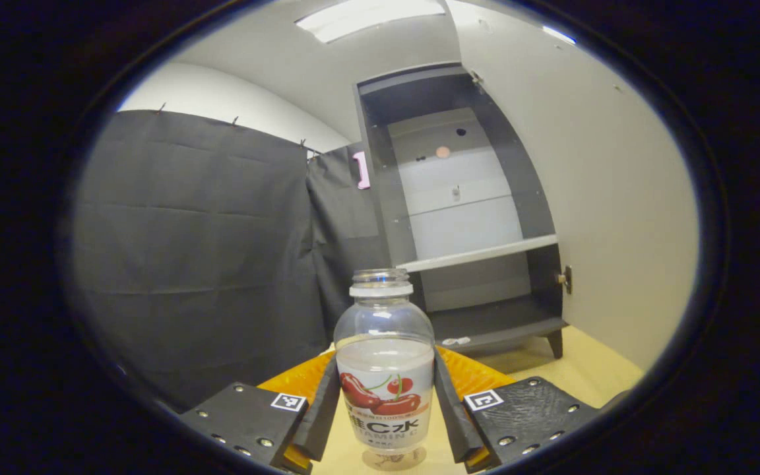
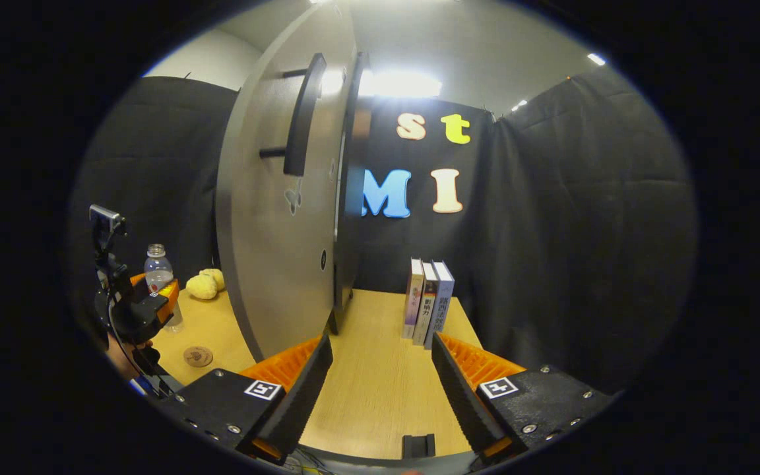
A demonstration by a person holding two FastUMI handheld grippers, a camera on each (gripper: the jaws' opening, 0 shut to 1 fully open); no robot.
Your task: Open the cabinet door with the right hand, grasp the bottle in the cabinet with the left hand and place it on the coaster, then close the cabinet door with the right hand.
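A clear, uncapped bottle (image 1: 385, 369) with a white label showing red fruit stands upright between the fingers of my left gripper (image 1: 385, 402), which is shut on it at label height. Behind it the dark cabinet (image 1: 419, 198) stands open, its pale shelf (image 1: 479, 254) bare and its door (image 1: 604, 198) swung out on the right. In the right gripper view, the left gripper (image 2: 150, 307) holds the bottle (image 2: 158, 269) at the far left, over the table. A small round coaster (image 2: 198, 356) lies nearer, apart from the bottle. My right gripper (image 2: 380, 396) is open and holds nothing, just in front of the open door (image 2: 274, 224) with its black handle (image 2: 301, 112).
Three books (image 2: 427, 303) stand upright on the wooden table (image 2: 380, 369), right of the door. Two yellow spongy lumps (image 2: 205, 284) lie behind the coaster. A hand (image 2: 123, 359) holds the left gripper. Black cloth walls surround the table.
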